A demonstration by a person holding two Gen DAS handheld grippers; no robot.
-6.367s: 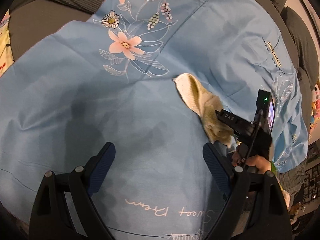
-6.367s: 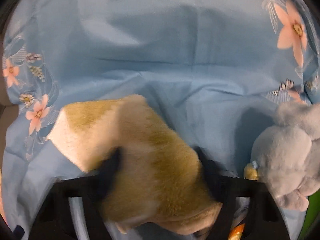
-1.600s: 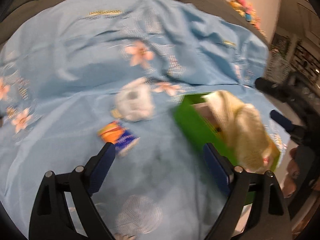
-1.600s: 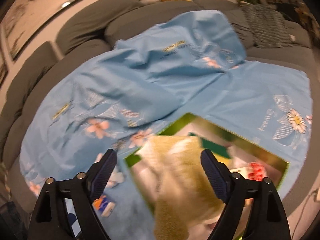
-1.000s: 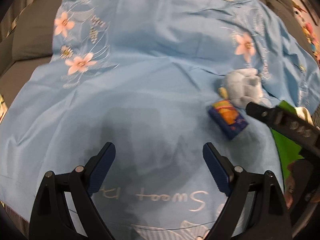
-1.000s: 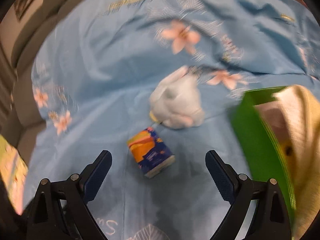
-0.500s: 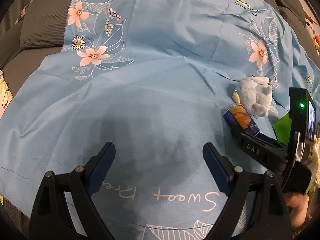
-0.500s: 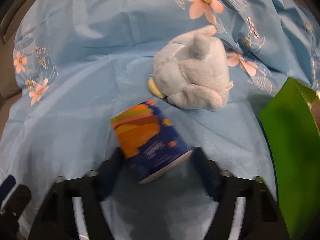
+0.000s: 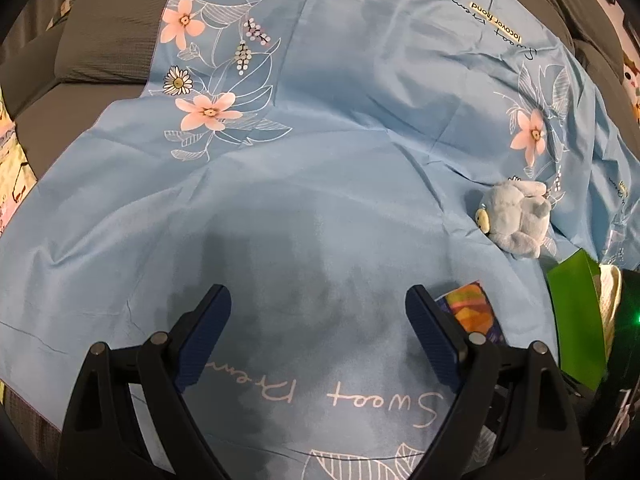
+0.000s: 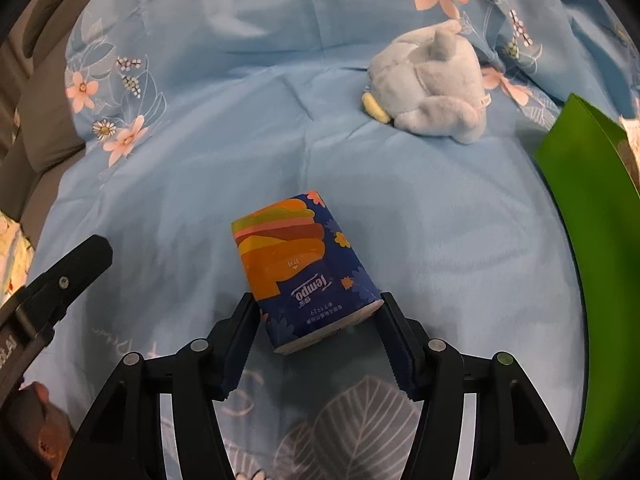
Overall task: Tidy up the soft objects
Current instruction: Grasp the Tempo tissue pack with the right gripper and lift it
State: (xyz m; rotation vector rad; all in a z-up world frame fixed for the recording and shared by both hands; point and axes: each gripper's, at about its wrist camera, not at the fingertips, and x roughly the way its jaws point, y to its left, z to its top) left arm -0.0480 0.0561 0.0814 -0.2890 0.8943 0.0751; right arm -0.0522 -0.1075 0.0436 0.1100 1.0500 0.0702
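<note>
A blue and orange tissue pack (image 10: pixel 304 272) lies on the blue flowered sheet (image 10: pixel 240 100). My right gripper (image 10: pixel 318 308) is shut on its near end, one pad against each side. In the left wrist view the same tissue pack (image 9: pixel 470 306) peeks out behind my right finger. A grey-blue plush toy (image 10: pixel 432 88) lies further back on the sheet, also visible as the plush toy (image 9: pixel 514 218) at the right. My left gripper (image 9: pixel 317 300) hangs open over bare sheet with nothing between its fingers.
A green box (image 10: pixel 580 208) stands at the right; in the left wrist view the green box (image 9: pixel 576 312) holds a cream towel (image 9: pixel 610 300). Grey sofa cushions (image 9: pixel 104 40) border the sheet at the upper left. A finger of the left gripper (image 10: pixel 60 276) shows at the left.
My right gripper came down over the tissue pack and its jaws narrowed from wide apart onto the pack's sides. The left gripper stayed open and drifted slightly.
</note>
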